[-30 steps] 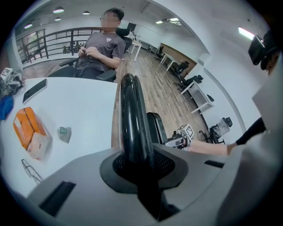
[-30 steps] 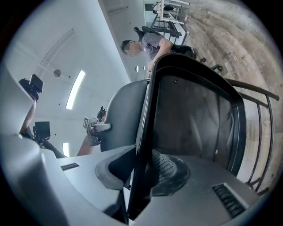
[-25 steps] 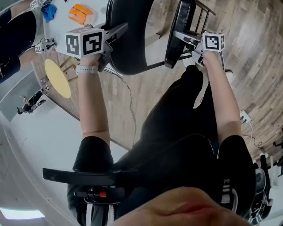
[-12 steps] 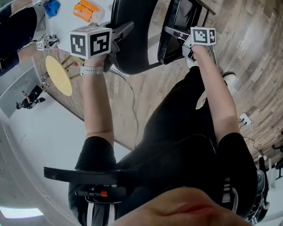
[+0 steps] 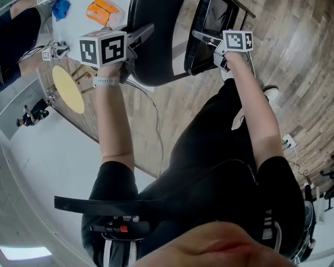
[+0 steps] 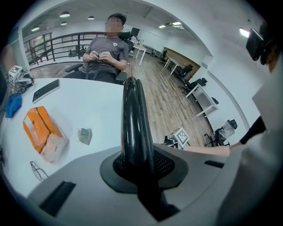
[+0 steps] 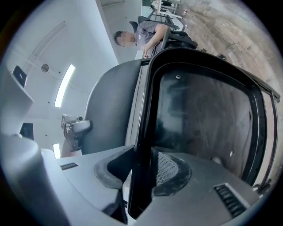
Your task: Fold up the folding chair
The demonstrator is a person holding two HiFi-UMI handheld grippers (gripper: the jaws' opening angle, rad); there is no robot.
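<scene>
The black folding chair stands on the wooden floor, with its backrest [image 5: 156, 57] at top centre and its seat [image 5: 194, 52] tipped up on edge just to the right. My left gripper [image 5: 141, 35] is shut on the backrest's top rim [image 6: 132, 119], which runs straight up between the jaws. My right gripper [image 5: 206, 37] is shut on the seat's front rim [image 7: 140, 145]. In the right gripper view the seat's underside [image 7: 203, 114] fills the right half and the backrest [image 7: 110, 110] stands close behind it.
A white table [image 6: 88, 106] lies beyond the chair with an orange bag [image 5: 102, 13], a blue cloth [image 5: 60, 8] and a phone [image 6: 45, 90]. A person [image 6: 104, 53] sits at its far side. A yellow round stool [image 5: 68, 88] and a floor cable [image 5: 154, 117] are nearby.
My right gripper has swung the seat leftward, closer to the backrest. The left gripper shifted slightly and keeps its hold on the backrest.
</scene>
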